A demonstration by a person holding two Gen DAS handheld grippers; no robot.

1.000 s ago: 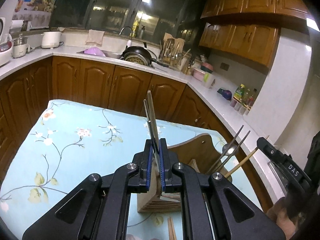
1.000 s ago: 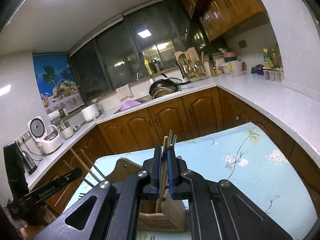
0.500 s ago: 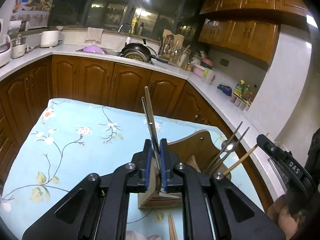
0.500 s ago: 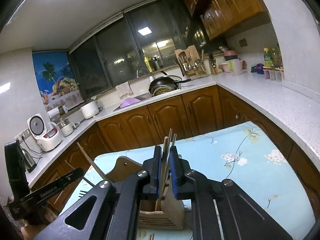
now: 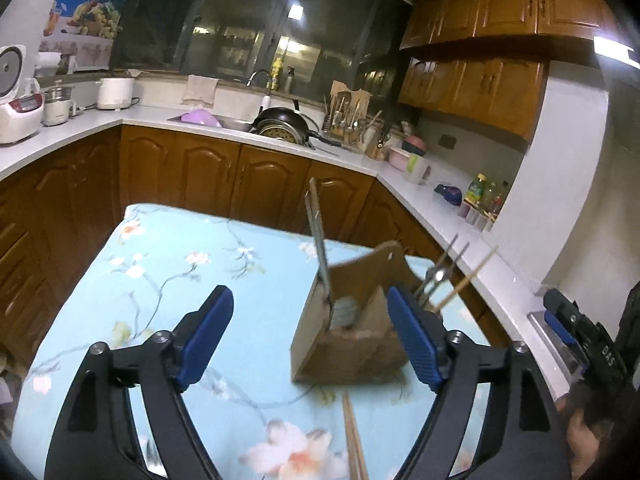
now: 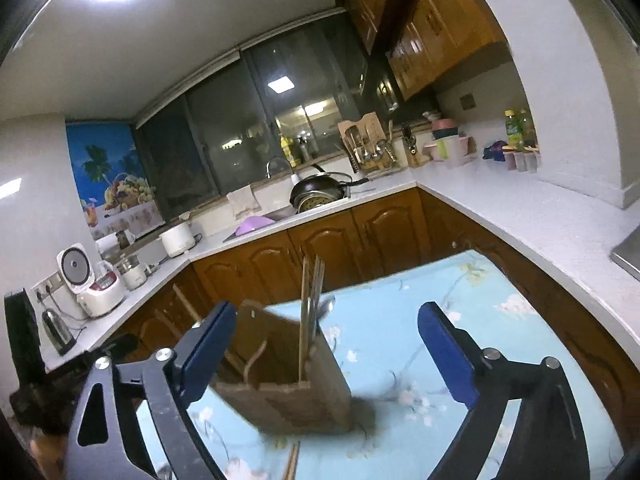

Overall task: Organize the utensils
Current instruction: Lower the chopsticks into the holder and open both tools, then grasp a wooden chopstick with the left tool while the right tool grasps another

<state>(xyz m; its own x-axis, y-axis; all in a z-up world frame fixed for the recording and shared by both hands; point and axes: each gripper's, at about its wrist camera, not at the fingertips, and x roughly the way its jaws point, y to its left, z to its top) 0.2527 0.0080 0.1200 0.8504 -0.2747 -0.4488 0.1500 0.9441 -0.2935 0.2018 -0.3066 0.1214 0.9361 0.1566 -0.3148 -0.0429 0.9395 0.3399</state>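
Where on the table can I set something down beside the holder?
Free: floral tablecloth left of the wooden holder, and the cloth on its other side. Crowded: chopsticks lie just in front of the holder.

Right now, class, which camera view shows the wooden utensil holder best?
The right wrist view: the wooden utensil holder sits nearly whole between the fingers, its open top and standing utensils visible. In the left wrist view, the holder is partly hidden behind one finger of the opening left tool.
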